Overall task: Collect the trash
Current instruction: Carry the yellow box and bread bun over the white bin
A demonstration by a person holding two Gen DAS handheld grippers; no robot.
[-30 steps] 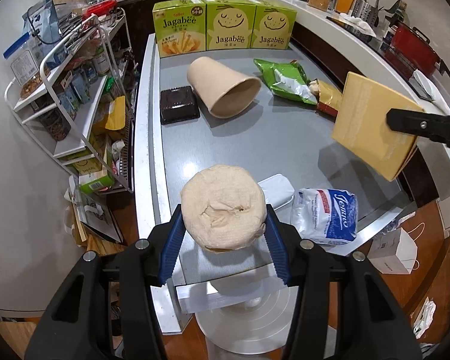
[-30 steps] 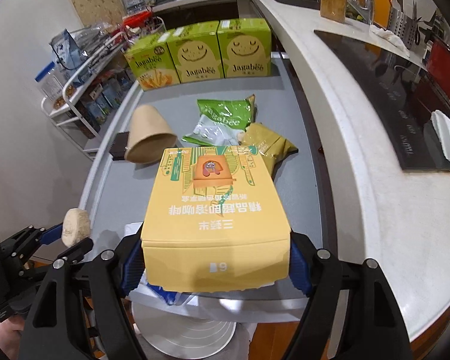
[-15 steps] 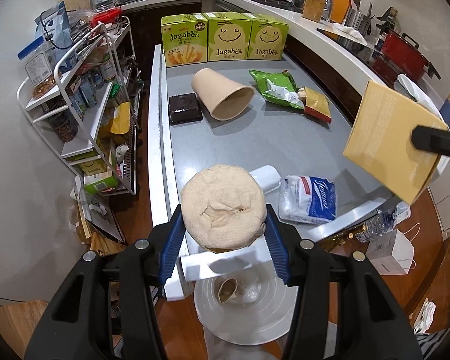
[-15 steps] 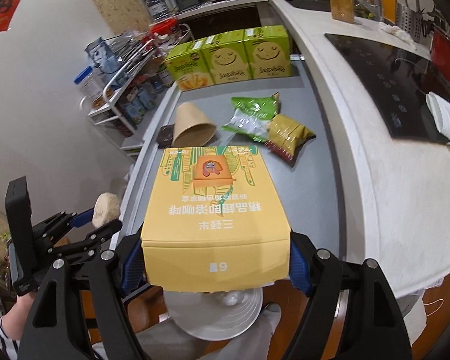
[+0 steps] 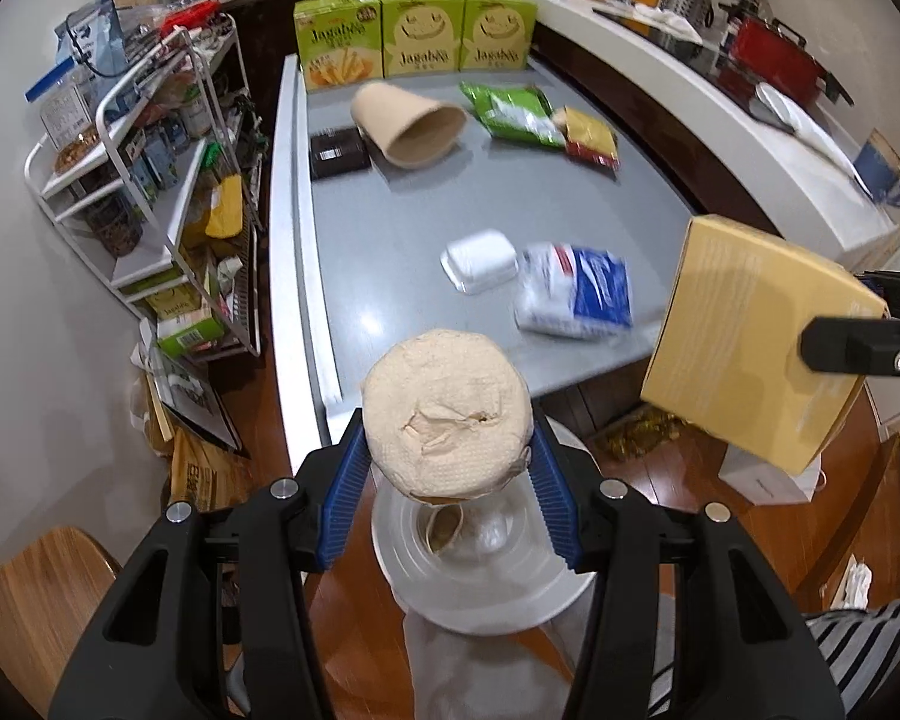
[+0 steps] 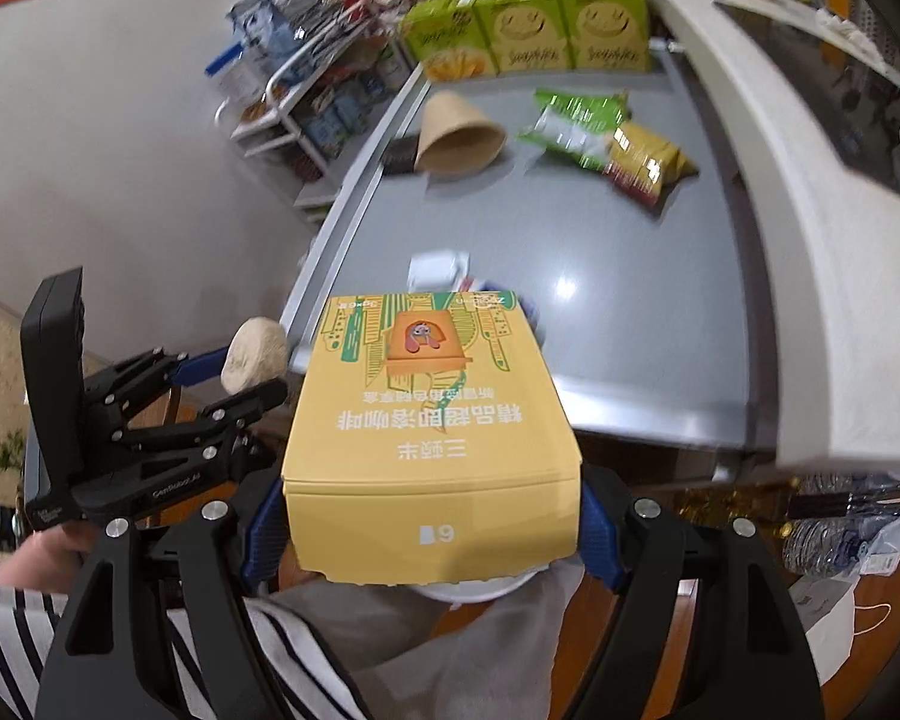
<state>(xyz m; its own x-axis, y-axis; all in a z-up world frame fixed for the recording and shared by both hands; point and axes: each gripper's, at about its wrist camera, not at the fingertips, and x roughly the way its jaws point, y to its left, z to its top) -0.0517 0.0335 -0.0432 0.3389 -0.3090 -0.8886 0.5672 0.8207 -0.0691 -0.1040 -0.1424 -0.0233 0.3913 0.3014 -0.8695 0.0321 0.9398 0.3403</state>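
Note:
My left gripper (image 5: pixel 447 450) is shut on a beige crumpled paper roll (image 5: pixel 444 396) and holds it past the grey table's near edge (image 5: pixel 570 375), right above a white round bin (image 5: pixel 486 576) with a clear liner. A small paper cup lies in the bin. My right gripper (image 6: pixel 432 534) is shut on a yellow carton (image 6: pixel 432 408), which hangs to the right of the roll as the yellow carton (image 5: pixel 756 336) in the left wrist view. Under the carton only a strip of the bin's rim (image 6: pixel 474 591) shows. The left gripper (image 6: pixel 252 372) stays left of the carton.
On the table lie a toppled brown paper cup (image 5: pixel 411 126), a black box (image 5: pixel 337 153), a green snack bag (image 5: pixel 513 111), a yellow packet (image 5: pixel 591 135), a white container (image 5: pixel 479 260) and a tissue pack (image 5: pixel 576 300). Jagabee boxes (image 5: pixel 417 39) line the back. A wire rack (image 5: pixel 150 168) stands left.
Both grippers have drawn back from the table, still gripping the roll and the carton. The bin has come into full view under the roll, and the table items look farther away.

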